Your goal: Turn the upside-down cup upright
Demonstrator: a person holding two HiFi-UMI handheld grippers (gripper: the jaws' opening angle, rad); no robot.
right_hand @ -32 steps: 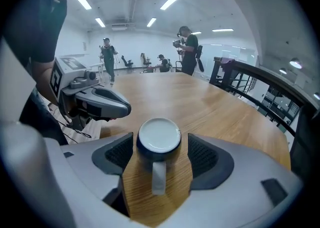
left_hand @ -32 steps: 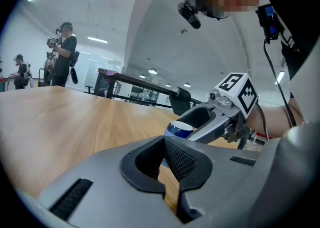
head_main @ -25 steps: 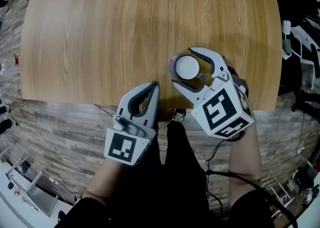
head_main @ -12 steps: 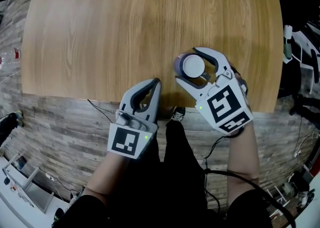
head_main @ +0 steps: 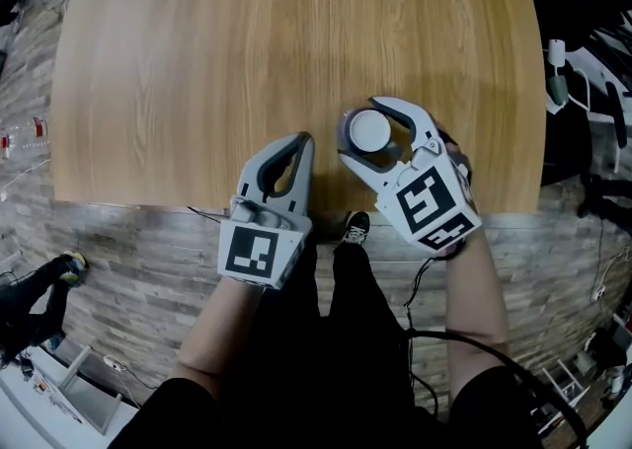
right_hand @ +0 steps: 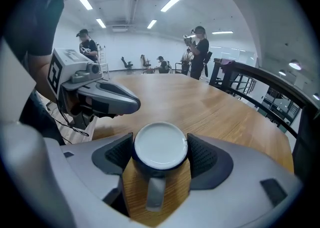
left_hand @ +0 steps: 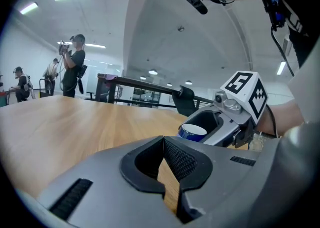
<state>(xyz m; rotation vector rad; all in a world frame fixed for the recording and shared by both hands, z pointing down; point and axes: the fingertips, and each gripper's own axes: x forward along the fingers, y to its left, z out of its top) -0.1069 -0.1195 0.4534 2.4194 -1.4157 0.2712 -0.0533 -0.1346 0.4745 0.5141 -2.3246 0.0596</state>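
Cup (right_hand: 160,144): dark blue with a white base. It stands mouth-down on the table (head_main: 247,42), close to the near edge and right of centre.

Right gripper (head_main: 361,129): jaws about a cup's width apart and closed round the cup's body. The ribbed pads (right_hand: 202,154) meet the wall on both sides, just below the base. The handle (right_hand: 155,197) points back toward the gripper's palm, between the two jaws. The cup does not look lifted; its rim seems to rest on the wood.

Left gripper (head_main: 302,141): jaws brought together and holding nothing. It sits at the table edge just left of the cup, apart from it, with its tips aimed across the table.

Handling, my judgement:
- The cup looks like glazed ceramic, so rigid, moderately heavy for its size, smooth and breakable.
- A glossy round wall gives the pads only narrow lines of contact, so it could twist or slide during the flip.
- The present hold across the widest part of the body seems the sound one. The ribbed pads help.
- The handle lying between the jaws should limit spin.
- The handle alone would be a poor place to grip.
- Lift clear before rotating, since a rim knocked on the table could chip.
- The empty gripper is near enough to steady the cup if needed.
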